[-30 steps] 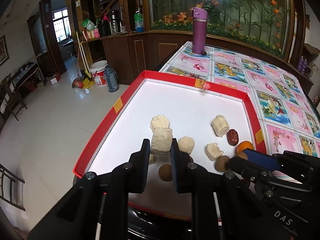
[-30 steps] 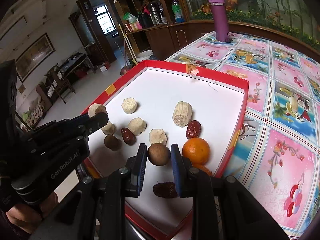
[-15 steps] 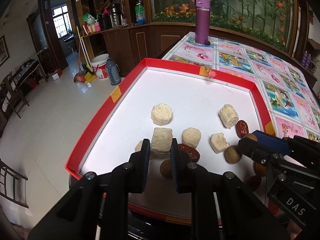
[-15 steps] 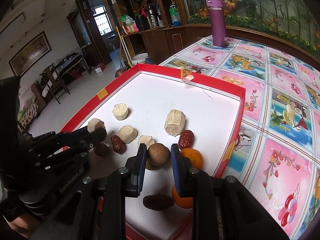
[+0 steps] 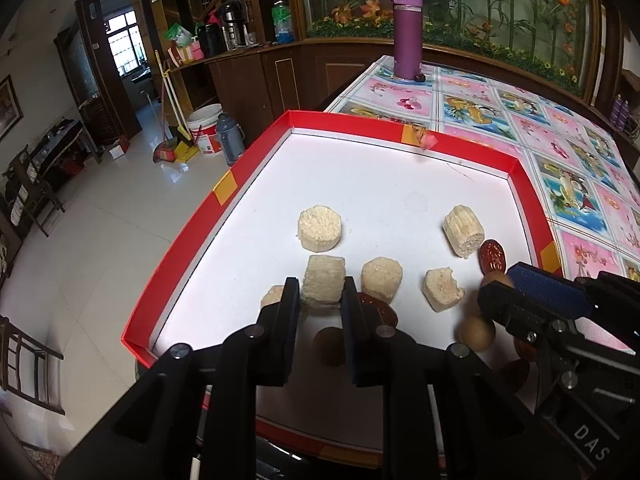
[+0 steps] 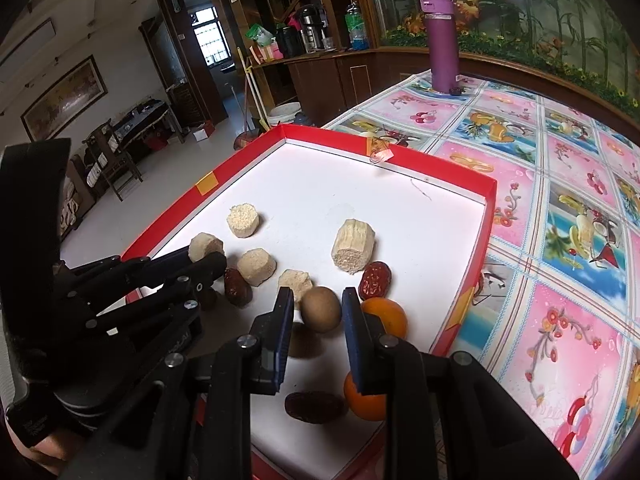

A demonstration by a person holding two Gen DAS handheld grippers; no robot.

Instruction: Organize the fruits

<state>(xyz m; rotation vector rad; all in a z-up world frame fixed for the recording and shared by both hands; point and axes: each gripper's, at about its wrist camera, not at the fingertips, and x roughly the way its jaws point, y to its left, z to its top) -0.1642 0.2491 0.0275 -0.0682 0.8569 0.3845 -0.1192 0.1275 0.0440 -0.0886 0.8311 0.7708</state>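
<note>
Slippage is your risk: your left gripper [image 5: 321, 294] pinches a pale cane chunk [image 5: 323, 279] by its lower edge, your right gripper [image 6: 317, 312] squeezes a round brown longan [image 6: 321, 309] between its tips, and either could drop into the crowded red tray [image 6: 236, 164] beneath the fingers.

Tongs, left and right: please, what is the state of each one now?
Left tongs: closed on a pale, fibrous cut cane chunk.
Right tongs: closed on a round brown longan fruit.
</note>
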